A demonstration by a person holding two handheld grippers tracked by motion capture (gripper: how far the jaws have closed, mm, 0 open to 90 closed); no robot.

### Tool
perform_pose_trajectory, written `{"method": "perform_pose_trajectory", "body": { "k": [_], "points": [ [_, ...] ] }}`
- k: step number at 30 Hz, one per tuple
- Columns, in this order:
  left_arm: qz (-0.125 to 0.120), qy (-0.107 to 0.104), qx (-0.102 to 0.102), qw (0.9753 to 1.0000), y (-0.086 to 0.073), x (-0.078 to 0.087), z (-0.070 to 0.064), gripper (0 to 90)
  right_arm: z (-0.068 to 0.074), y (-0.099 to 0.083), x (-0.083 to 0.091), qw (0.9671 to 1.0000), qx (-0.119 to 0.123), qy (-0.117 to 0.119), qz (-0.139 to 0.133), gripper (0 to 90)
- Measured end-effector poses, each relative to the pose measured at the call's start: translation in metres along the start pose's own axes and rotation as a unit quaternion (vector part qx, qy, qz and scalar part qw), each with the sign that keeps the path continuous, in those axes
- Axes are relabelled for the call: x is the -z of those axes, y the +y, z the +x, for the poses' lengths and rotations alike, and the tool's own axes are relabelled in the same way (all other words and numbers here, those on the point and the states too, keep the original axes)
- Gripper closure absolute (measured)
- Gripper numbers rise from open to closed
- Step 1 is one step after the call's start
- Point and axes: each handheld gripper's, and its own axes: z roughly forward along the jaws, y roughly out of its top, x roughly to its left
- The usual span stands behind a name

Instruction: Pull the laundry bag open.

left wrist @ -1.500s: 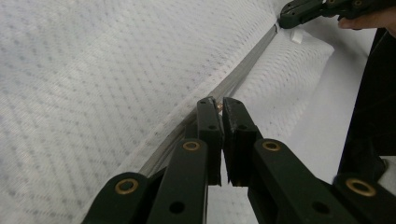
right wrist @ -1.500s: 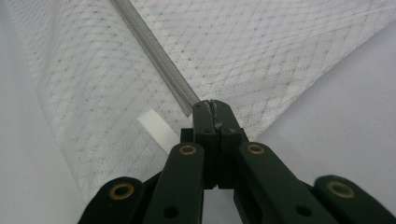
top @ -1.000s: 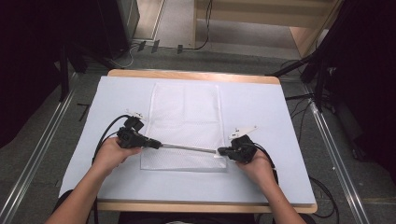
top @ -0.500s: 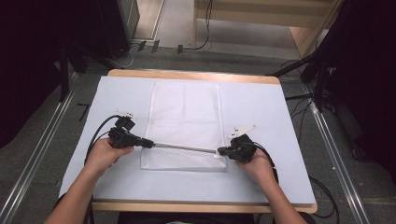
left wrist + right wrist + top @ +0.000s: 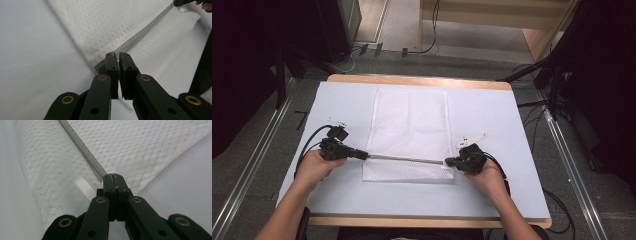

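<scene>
Both tools sit at the near part of the desk (image 5: 492,130), each gripped in one of the person's hands. Left tool (image 5: 362,155) is at the left edge of the white mesh laundry bag (image 5: 412,125), its jaws pinched together on the zipper's end there, probably on the small metal pull, though that piece is too tiny to be sure. Right tool (image 5: 449,162) is clamped on the opposite end of the zipper (image 5: 404,158) at the bag's right edge, just beside a white ribbed tab (image 5: 85,188). Between them the grey zipper runs in a straight line across the bag's near end. Beyond it the bag lies flat on the pale blue desk, reaching toward the far wooden edge.
</scene>
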Motion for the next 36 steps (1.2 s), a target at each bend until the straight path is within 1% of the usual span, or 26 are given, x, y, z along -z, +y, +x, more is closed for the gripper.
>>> {"method": "perform_pose_trajectory", "body": {
  "k": [1,2,3,4,5,6,8,9,11,13,17,19,21,23,24,25,26,27,28,29,30,31,33,34,35,36],
  "points": [
    [0.001,0.003,0.0,1.0,-0.002,0.002,0.003,87.8,0.0,0.0,0.0,1.0,0.0,0.001,0.0,90.0],
    [0.001,0.006,0.009,0.9999,-0.005,0.004,0.007,87.8,-0.001,0.0,0.0,1.0,-0.001,0.002,0.0,90.0],
    [-0.003,0.001,0.016,0.9999,-0.007,0.005,0.009,87.8,-0.001,0.0,0.0,1.0,0.0,0.004,0.0,90.0],
    [-0.003,-0.003,0.018,0.9998,-0.008,0.006,0.01,87.8,-0.001,0.0,-0.001,1.0,0.001,0.004,-0.001,90.0],
    [-0.003,0.0,0.019,0.9998,-0.008,0.006,0.01,87.8,0.0,0.0,-0.001,1.0,0.001,0.004,-0.001,90.0],
    [-0.001,0.007,0.013,0.9999,-0.009,0.005,0.009,87.8,0.0,0.001,-0.001,1.0,0.002,0.004,-0.002,90.0],
    [0.0,0.01,0.014,0.9999,-0.008,0.005,0.008,87.8,0.0,0.001,-0.001,1.0,0.003,0.004,-0.002,90.0],
    [-0.002,0.007,0.016,0.9998,-0.009,0.004,0.009,87.7,0.0,0.001,-0.001,1.0,0.0,0.006,-0.001,90.0],
    [-0.006,0.002,0.014,0.9999,-0.01,0.004,0.01,87.2,-0.001,0.001,-0.001,1.0,0.0,0.009,-0.002,90.0],
    [-0.006,0.003,0.006,1.0,-0.011,0.004,0.009,86.9,-0.003,0.001,-0.001,0.9999,-0.007,0.015,-0.002,90.0],
    [-0.005,0.0,0.007,1.0,-0.011,0.003,0.008,86.7,-0.005,0.001,-0.001,0.9996,-0.015,0.022,-0.002,90.0],
    [-0.006,0.0,0.009,0.9999,-0.012,0.003,0.008,86.6,-0.005,0.001,-0.001,0.9998,-0.005,0.021,-0.001,90.0],
    [-0.007,0.001,0.01,0.9999,-0.013,0.004,0.008,86.0,-0.005,0.001,-0.001,0.9998,-0.005,0.021,-0.001,90.0],
    [-0.009,-0.002,0.014,0.9999,-0.015,0.004,0.009,85.4,-0.005,0.001,-0.001,0.9997,-0.008,0.022,0.0,90.0],
    [-0.013,0.001,0.016,0.9998,-0.016,0.005,0.009,84.9,-0.005,0.001,-0.001,0.9997,-0.008,0.022,0.001,90.0],
    [-0.016,0.001,0.013,0.9998,-0.016,0.005,0.01,83.0,-0.005,0.002,-0.001,0.9997,-0.009,0.023,0.001,90.0],
    [-0.027,-0.003,0.011,0.9996,-0.017,0.006,0.011,79.6,-0.005,0.002,-0.001,0.9996,-0.011,0.026,0.001,89.1],
    [-0.031,-0.006,0.01,0.9994,-0.017,0.006,0.011,71.9,-0.006,0.003,0.0,0.9995,-0.012,0.031,0.002,85.8],
    [-0.037,-0.008,0.012,0.9992,-0.017,0.007,0.011,68.9,-0.006,0.003,0.0,0.9993,-0.016,0.034,0.002,82.8],
    [-0.039,-0.006,0.006,0.9992,-0.017,0.008,0.011,67.6,-0.007,0.004,0.001,0.9993,-0.019,0.032,-0.006,82.3],
    [-0.044,-0.005,0.0,0.999,-0.017,0.008,0.01,64.5,-0.007,0.005,0.002,0.9993,-0.023,0.028,-0.009,82.2],
    [-0.05,-0.002,-0.005,0.9988,-0.016,0.009,0.01,62.4,-0.009,0.005,0.004,0.9993,-0.025,0.024,-0.012,79.6],
    [-0.059,-0.001,-0.008,0.9982,-0.016,0.01,0.01,57.7,-0.012,0.005,0.007,0.9988,-0.037,0.024,-0.022,77.1],
    [-0.064,0.003,-0.012,0.9979,-0.016,0.011,0.01,56.1,-0.014,0.005,0.008,0.9986,-0.038,0.023,-0.029,74.9],
    [-0.068,0.005,-0.015,0.9976,-0.016,0.012,0.009,54.5,-0.015,0.005,0.009,0.9983,-0.043,0.022,-0.033,72.2],
    [-0.071,0.008,-0.017,0.9973,-0.016,0.012,0.01,52.5,-0.016,0.005,0.01,0.9981,-0.047,0.022,-0.034,71.4]
  ]
}}
